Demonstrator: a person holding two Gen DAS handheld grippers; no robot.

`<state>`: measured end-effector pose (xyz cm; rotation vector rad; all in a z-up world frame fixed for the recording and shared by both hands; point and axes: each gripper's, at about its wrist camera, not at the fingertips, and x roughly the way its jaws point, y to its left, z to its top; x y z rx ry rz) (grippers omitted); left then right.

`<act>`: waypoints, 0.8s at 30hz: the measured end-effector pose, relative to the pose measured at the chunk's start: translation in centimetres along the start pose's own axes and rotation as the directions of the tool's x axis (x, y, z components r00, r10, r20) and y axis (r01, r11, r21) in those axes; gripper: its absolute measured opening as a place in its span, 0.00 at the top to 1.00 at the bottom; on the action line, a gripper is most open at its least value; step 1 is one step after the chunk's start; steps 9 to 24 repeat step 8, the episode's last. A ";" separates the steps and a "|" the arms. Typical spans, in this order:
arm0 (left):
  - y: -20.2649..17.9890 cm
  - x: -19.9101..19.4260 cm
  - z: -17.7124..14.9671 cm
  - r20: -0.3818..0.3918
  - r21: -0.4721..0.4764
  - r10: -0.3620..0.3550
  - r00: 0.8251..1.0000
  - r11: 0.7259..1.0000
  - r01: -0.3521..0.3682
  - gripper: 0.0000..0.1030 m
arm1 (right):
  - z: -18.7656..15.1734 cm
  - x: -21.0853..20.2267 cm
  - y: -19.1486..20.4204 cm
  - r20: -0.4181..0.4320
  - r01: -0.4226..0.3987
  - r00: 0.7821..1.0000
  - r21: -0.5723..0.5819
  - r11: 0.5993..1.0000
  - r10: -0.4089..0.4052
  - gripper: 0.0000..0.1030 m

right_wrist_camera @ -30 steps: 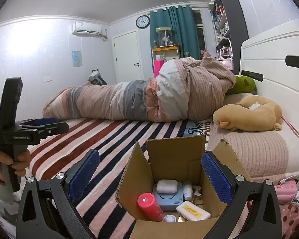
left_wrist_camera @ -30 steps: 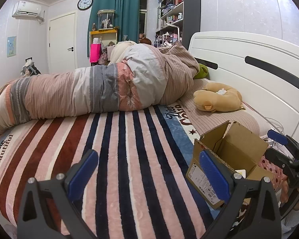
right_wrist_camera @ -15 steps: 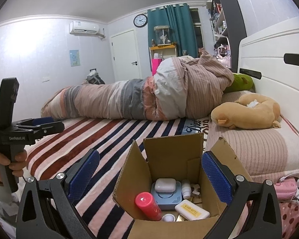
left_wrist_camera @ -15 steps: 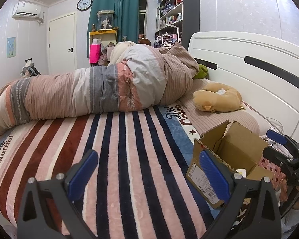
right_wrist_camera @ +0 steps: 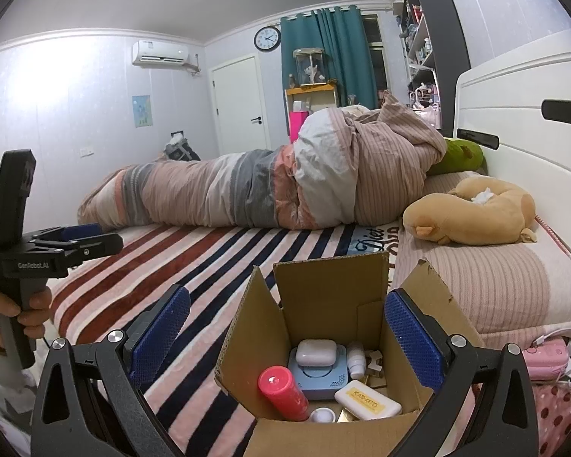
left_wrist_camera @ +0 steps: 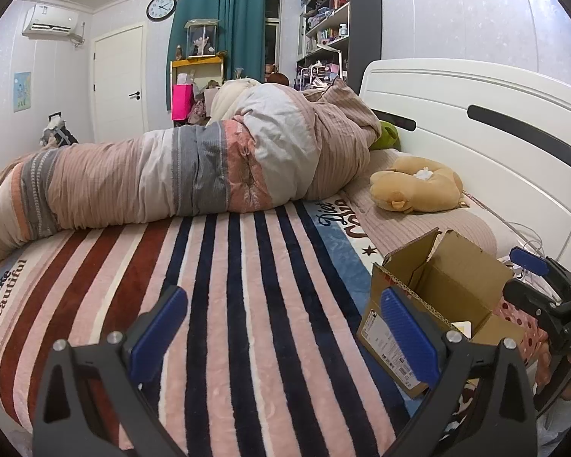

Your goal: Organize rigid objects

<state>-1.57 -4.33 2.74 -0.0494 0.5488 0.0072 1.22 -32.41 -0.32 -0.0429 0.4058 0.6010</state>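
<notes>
Striped plush blanket (left_wrist_camera: 247, 304) fills the left wrist view beneath the released left gripper (left_wrist_camera: 283, 327), whose jaws stand wide and hold nothing; the cardboard box (left_wrist_camera: 437, 304) sits just beside its right finger, flaps up, with a rolled duvet (left_wrist_camera: 194, 175) beyond. From the right wrist, the right gripper (right_wrist_camera: 287, 339) hangs spread and unladen over the open-topped box (right_wrist_camera: 323, 342), where a red cylinder (right_wrist_camera: 283, 392) leans, its long axis tilted toward the tool.

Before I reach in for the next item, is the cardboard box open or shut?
Open. The cardboard box has its flaps standing up, and the red cylinder and white case show inside.
</notes>
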 end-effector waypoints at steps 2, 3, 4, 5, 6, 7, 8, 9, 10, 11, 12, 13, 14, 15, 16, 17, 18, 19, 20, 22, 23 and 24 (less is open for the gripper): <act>0.0 0.0 0.0 -0.001 -0.002 0.001 1.000 1.000 -0.001 0.02 | 0.0 0.0 0.0 0.000 0.000 1.000 -0.001 1.000 0.000 0.00; 0.0 0.0 0.0 -0.001 -0.002 0.001 1.000 1.000 -0.001 0.02 | 0.0 0.0 0.0 0.000 0.001 1.000 -0.001 1.000 -0.001 0.00; 0.0 0.0 0.0 -0.001 -0.001 0.000 1.000 1.000 0.000 0.02 | 0.0 0.0 0.1 0.000 0.001 1.000 0.000 1.000 -0.001 0.00; 0.0 0.0 0.0 -0.001 0.000 0.000 1.000 1.000 0.000 0.02 | 0.0 0.0 0.0 0.001 0.001 1.000 0.000 1.000 -0.001 0.00; 0.0 0.0 0.0 0.000 0.001 -0.002 1.000 1.000 0.002 0.02 | 0.0 0.0 0.0 0.002 0.000 1.000 0.001 1.000 0.000 0.00; 0.0 -0.1 0.0 0.001 0.000 -0.003 1.000 1.000 0.003 0.02 | 0.0 0.0 0.0 0.000 0.000 1.000 0.001 1.000 0.000 0.00; 0.0 0.0 -0.1 0.000 0.000 -0.004 1.000 1.000 0.004 0.02 | 0.0 0.0 0.0 0.000 0.001 1.000 0.003 1.000 -0.001 0.00; 0.0 0.0 -0.1 0.000 0.000 -0.004 1.000 1.000 0.004 0.02 | 0.0 0.0 0.0 0.000 0.001 1.000 0.003 1.000 -0.001 0.00; 0.0 0.0 -0.1 0.000 0.000 -0.004 1.000 1.000 0.004 0.02 | 0.0 0.0 0.0 0.000 0.001 1.000 0.003 1.000 -0.001 0.00; 0.0 0.0 -0.1 0.000 0.000 -0.004 1.000 1.000 0.004 0.02 | 0.0 0.0 0.0 0.000 0.001 1.000 0.003 1.000 -0.001 0.00; 0.0 0.0 -0.1 0.000 0.000 -0.004 1.000 1.000 0.004 0.02 | 0.0 0.0 0.0 0.000 0.001 1.000 0.003 1.000 -0.001 0.00; 0.0 0.0 -0.1 0.000 0.000 -0.004 1.000 1.000 0.004 0.02 | 0.0 0.0 0.0 0.000 0.001 1.000 0.003 1.000 -0.001 0.00; 0.0 0.0 -0.1 0.000 0.000 -0.004 1.000 1.000 0.004 0.02 | 0.0 0.0 0.0 0.000 0.001 1.000 0.003 1.000 -0.001 0.00; 0.0 0.0 -0.1 0.000 0.000 -0.004 1.000 1.000 0.004 0.02 | 0.0 0.0 0.0 0.000 0.001 1.000 0.003 1.000 -0.001 0.00; 0.0 0.0 -0.1 0.000 0.000 -0.004 1.000 1.000 0.004 0.02 | 0.0 0.0 0.0 0.000 0.001 1.000 0.003 1.000 -0.001 0.00; 0.0 0.0 -0.1 0.000 0.000 -0.004 1.000 1.000 0.004 0.02 | 0.0 0.0 0.0 0.000 0.001 1.000 0.003 1.000 -0.001 0.00; 0.0 0.0 -0.1 0.000 0.000 -0.004 1.000 1.000 0.004 0.02 | 0.0 0.0 0.0 0.000 0.001 1.000 0.003 1.000 -0.001 0.00; 0.0 0.0 -0.1 0.000 0.000 -0.004 1.000 1.000 0.004 0.02 | 0.0 0.0 0.0 0.000 0.001 1.000 0.003 1.000 -0.001 0.00; 0.0 0.0 -0.1 0.000 0.000 -0.004 1.000 1.000 0.004 0.02 | 0.0 0.0 0.0 0.000 0.001 1.000 0.003 1.000 -0.001 0.00; 0.0 0.0 -0.1 0.000 0.000 -0.004 1.000 1.000 0.004 0.02 | 0.0 0.0 0.0 0.000 0.001 1.000 0.003 1.000 -0.001 0.00; 0.0 0.0 -0.1 0.000 0.000 -0.004 1.000 1.000 0.004 0.02 | 0.0 0.0 0.0 0.000 0.001 1.000 0.003 1.000 -0.001 0.00; 0.0 0.0 -0.1 0.000 0.000 -0.004 1.000 1.000 0.004 0.02 | 0.0 0.0 0.0 0.000 0.001 1.000 0.003 1.000 -0.001 0.00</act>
